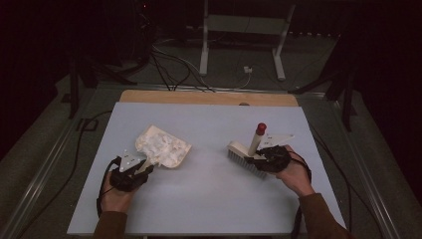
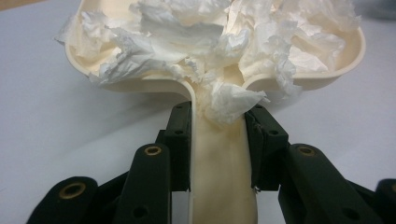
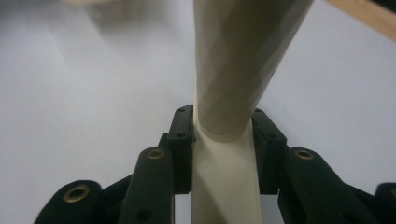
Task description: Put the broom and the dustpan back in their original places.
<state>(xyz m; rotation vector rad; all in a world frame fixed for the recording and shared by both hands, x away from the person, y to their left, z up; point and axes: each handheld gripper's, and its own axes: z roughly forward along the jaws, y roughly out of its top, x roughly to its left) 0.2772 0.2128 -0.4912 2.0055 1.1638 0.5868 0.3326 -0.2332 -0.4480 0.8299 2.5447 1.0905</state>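
Note:
A cream dustpan heaped with crumpled white tissue rests on the pale blue table at the left. My left gripper is shut on the dustpan's handle, its black jaws pressing both sides. At the right, a cream hand brush with grey bristles touches the table, its red-tipped handle pointing up and away. My right gripper is shut on the brush near the base of its handle.
The pale blue table has a wooden strip along its far edge. Beyond it stand white stand legs and loose cables on a dark floor. A bare stretch of table lies between dustpan and brush.

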